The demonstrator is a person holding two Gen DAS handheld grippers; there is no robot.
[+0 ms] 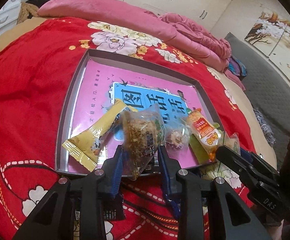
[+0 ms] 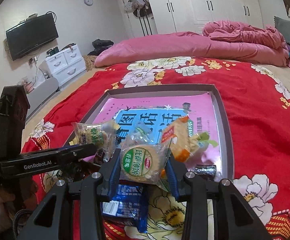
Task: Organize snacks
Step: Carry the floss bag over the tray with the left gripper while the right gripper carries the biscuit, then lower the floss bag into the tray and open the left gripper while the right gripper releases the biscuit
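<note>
- The left gripper (image 1: 140, 156) clamps a clear plastic packet of brown crumbly snack (image 1: 140, 134) between its blue pads, near the packet's lower end, so most of the bag stands up past the fingertips over the tray's near edge, probably ready to be set inside.
- The right gripper (image 2: 143, 166) grips a round biscuit in a clear wrapper with a green label (image 2: 138, 163) by its sides, label facing the camera.
- Beyond both sets of fingertips lies the shallow grey cardboard tray with a pink printed lining (image 2: 223, 120); several packets are already gathered at its near end.
- Beneath the right fingers, a blue foil packet (image 2: 125, 204) waits on the red floral blanket (image 2: 255, 92), outside the tray.
</note>
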